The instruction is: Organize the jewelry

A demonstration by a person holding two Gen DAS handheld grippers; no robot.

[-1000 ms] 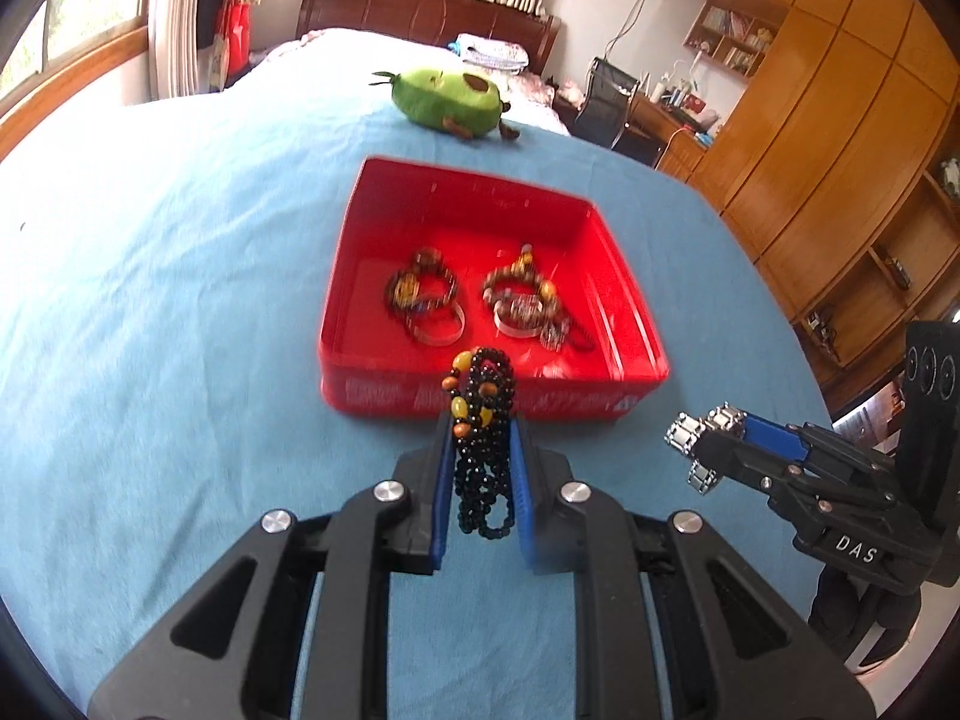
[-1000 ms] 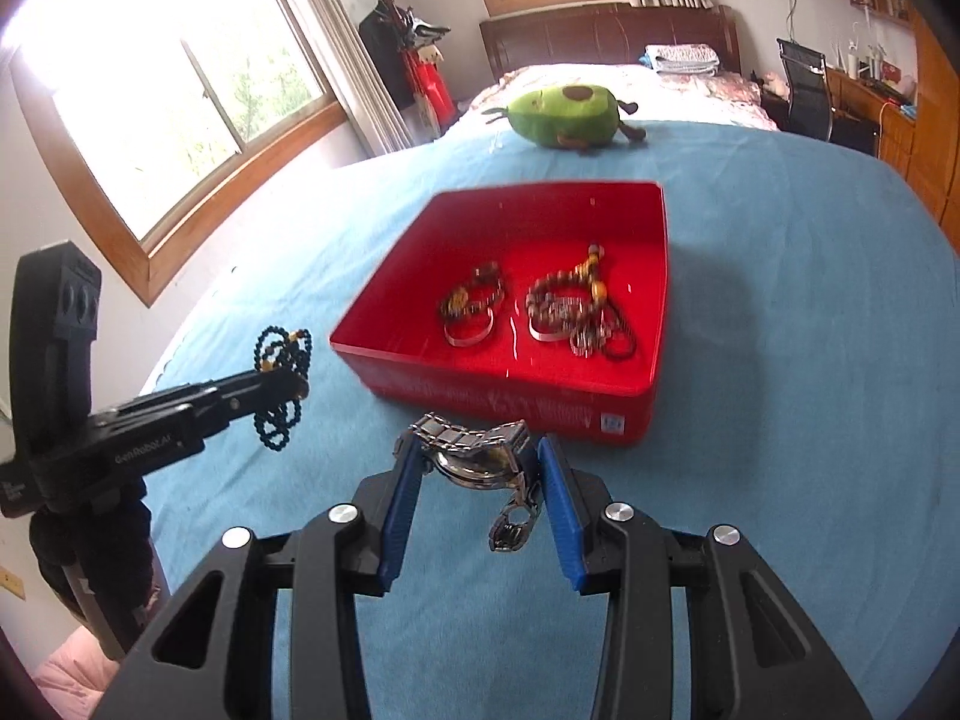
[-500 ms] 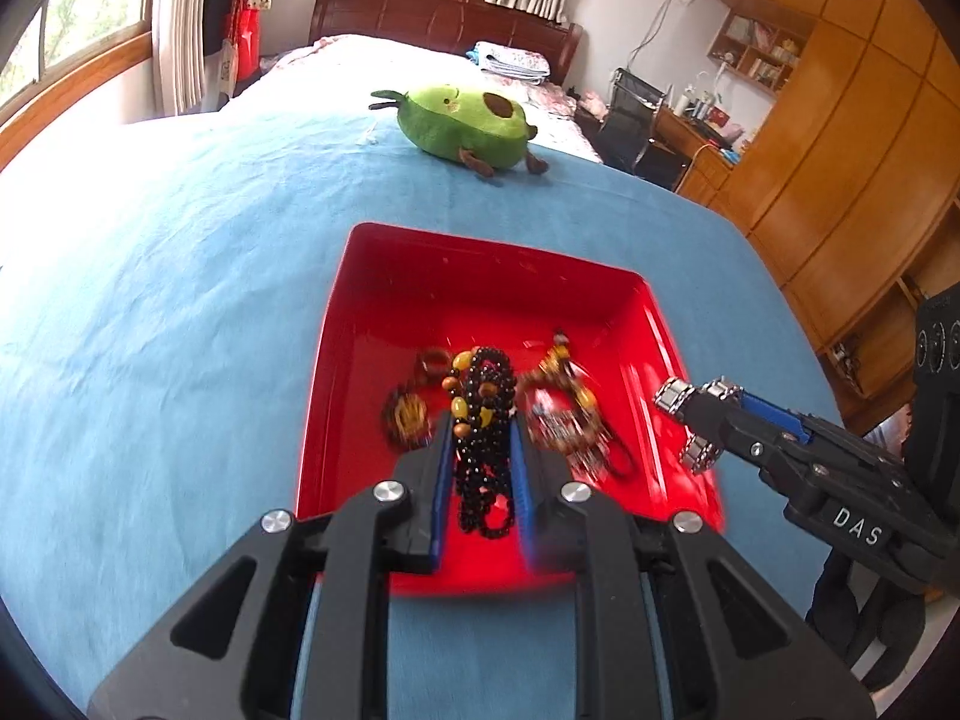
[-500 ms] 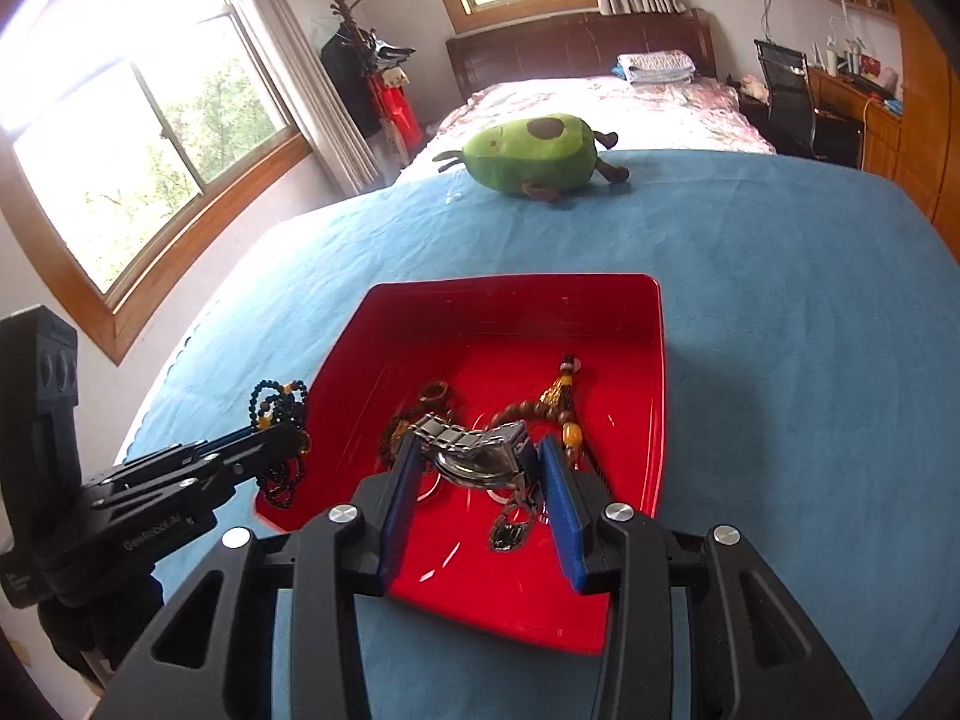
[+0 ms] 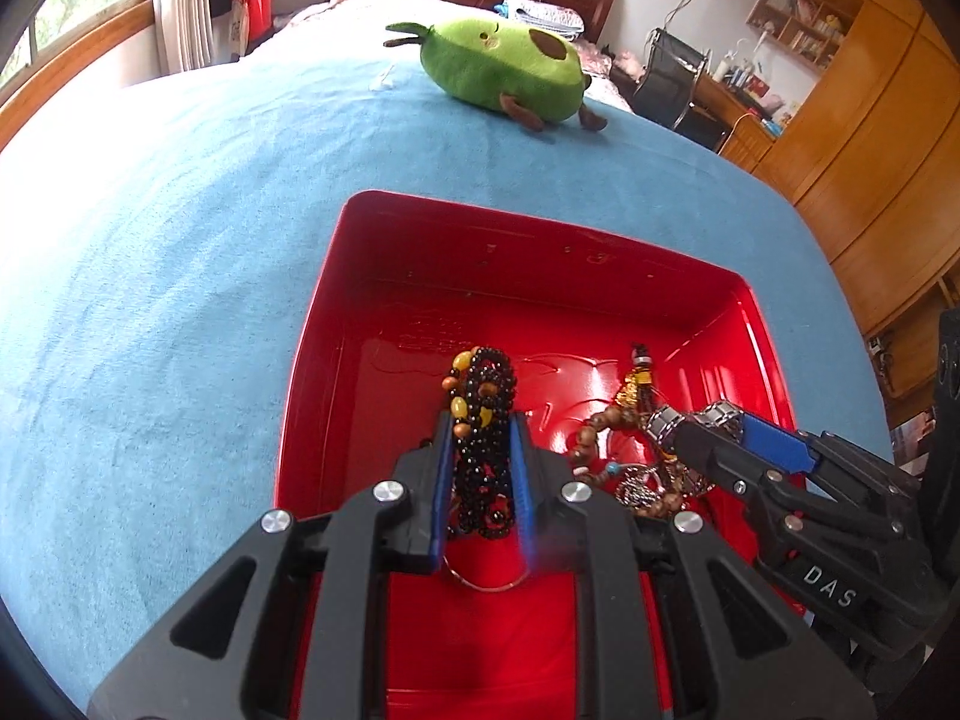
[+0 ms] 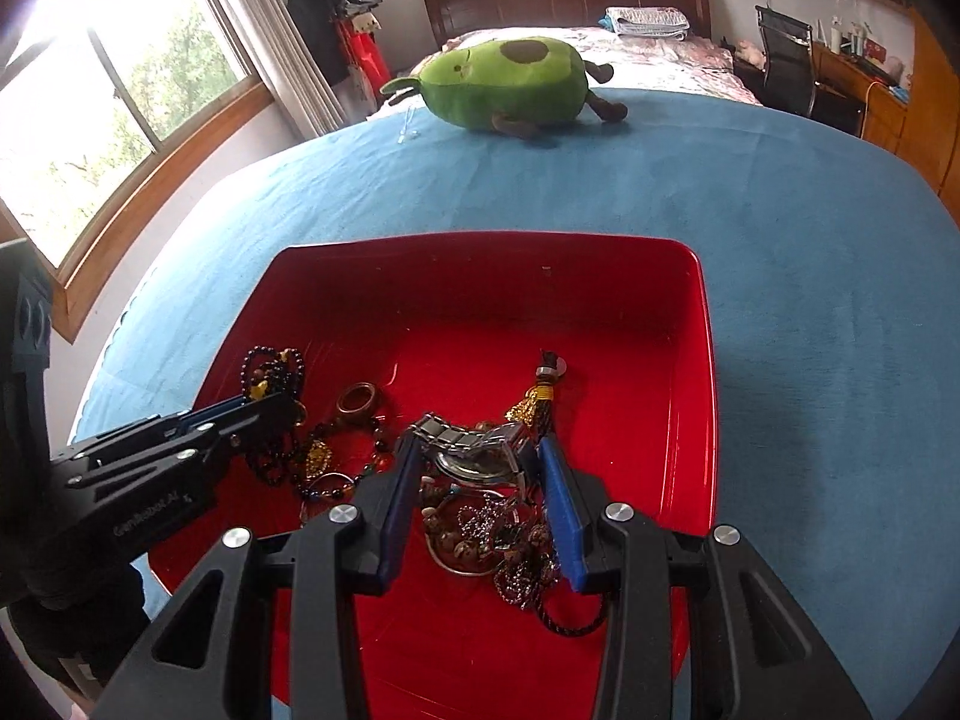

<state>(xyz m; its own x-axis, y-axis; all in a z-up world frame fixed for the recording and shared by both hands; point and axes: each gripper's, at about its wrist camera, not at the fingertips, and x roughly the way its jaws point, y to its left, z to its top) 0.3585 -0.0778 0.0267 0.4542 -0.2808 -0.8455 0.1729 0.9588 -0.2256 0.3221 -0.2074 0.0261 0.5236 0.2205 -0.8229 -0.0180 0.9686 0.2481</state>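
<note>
Left wrist view: the left gripper (image 5: 480, 438) has its blue-lined fingers (image 5: 443, 468) drawn close together, pinching a black bead bracelet (image 5: 483, 420) with a few amber and yellow beads. The bracelet stands up between them, above the floor of the red tray (image 5: 420, 252). To the right, the right gripper (image 5: 690, 429) reaches in over the tray with a metal watch (image 5: 684, 420) at its tip, above a heap of brown beads and chains. The tray sits on a blue tabletop (image 5: 150, 240); a green avocado plush (image 5: 504, 72) lies beyond it.

Right wrist view: the right gripper (image 6: 477, 456) has its fingers (image 6: 555, 486) partly closed, clamping the metal watch (image 6: 474, 450) by band and case. Directly below lies the tangled jewelry pile (image 6: 498, 534) in the tray (image 6: 696, 360). At the left, the left gripper (image 6: 270, 405) pinches the bead bracelet (image 6: 273, 369) over the tray's left part, near a brown ring (image 6: 360, 399).
</note>
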